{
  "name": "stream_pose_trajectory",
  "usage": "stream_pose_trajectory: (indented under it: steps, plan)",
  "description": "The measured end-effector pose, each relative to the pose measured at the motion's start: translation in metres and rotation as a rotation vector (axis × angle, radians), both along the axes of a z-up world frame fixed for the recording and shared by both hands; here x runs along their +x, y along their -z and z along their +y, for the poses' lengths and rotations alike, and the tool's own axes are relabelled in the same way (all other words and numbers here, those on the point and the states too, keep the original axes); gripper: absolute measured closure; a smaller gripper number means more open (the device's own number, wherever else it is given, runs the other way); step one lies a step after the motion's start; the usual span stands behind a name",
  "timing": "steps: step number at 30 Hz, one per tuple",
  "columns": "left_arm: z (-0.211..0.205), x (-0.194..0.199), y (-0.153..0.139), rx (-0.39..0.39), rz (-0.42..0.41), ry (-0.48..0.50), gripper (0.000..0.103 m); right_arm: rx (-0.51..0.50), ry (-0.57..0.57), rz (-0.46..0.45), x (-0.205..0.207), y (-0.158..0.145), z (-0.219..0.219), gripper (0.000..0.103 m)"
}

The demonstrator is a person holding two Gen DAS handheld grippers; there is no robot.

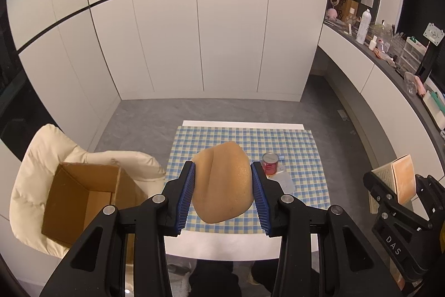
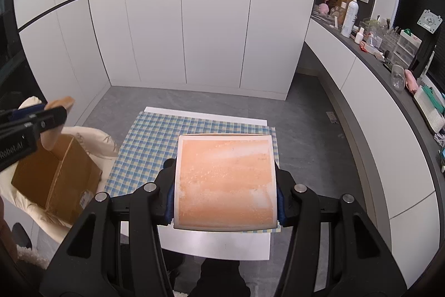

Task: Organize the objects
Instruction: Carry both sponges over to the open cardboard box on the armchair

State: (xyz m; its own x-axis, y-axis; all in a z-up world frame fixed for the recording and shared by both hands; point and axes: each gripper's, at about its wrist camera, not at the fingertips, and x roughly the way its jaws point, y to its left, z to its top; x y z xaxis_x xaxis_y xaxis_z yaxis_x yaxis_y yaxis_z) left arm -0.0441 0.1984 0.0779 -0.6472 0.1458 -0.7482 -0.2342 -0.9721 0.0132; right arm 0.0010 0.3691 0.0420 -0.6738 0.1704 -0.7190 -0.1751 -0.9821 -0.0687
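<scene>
Left tool [image 1: 224, 194], blue pads clamped on a tan bread-shaped object [image 1: 225, 185], held above the checked cloth [image 1: 300, 157] on the white bench [image 1: 222, 247]. Right tool [image 2: 225, 199], closed on an orange-faced box [image 2: 225, 180], also above the cloth. A red can [image 1: 270, 163] stands on the cloth. An open cardboard box [image 1: 83, 194] rests on a cream chair [image 1: 33, 157] left of the bench.

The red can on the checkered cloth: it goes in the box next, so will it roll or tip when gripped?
The red can stands upright on the checkered cloth, so it probably stays put if gripped across its round sides. Knocked over, it would likely roll. It looks rigid, though smooth walls may slip between pads.
</scene>
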Motion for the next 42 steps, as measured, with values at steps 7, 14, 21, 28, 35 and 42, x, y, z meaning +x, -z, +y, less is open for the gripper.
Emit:
stream_pose_trajectory:
  steps: [7,14,21,28,35,42]
  plan:
    - [-0.014,0.026,0.009,-0.019,-0.006,0.013,0.063,-0.009,-0.032,-0.003,0.026,0.011,-0.017,0.049]
    - [-0.029,0.045,0.013,-0.008,0.001,0.011,0.063,-0.034,-0.029,0.004,0.049,0.021,-0.022,0.049]
    - [-0.044,0.061,0.028,-0.005,-0.022,0.011,0.063,-0.041,-0.017,-0.010,0.067,0.033,-0.024,0.049]
    - [-0.058,0.077,0.047,-0.022,-0.041,0.010,0.063,-0.052,-0.007,-0.017,0.087,0.045,-0.026,0.049]
    - [-0.073,0.093,0.072,-0.029,-0.074,0.035,0.063,-0.063,0.026,-0.029,0.122,0.056,-0.019,0.049]
    - [-0.084,0.100,0.085,-0.012,-0.091,0.032,0.063,-0.097,0.037,-0.065,0.151,0.065,-0.013,0.049]
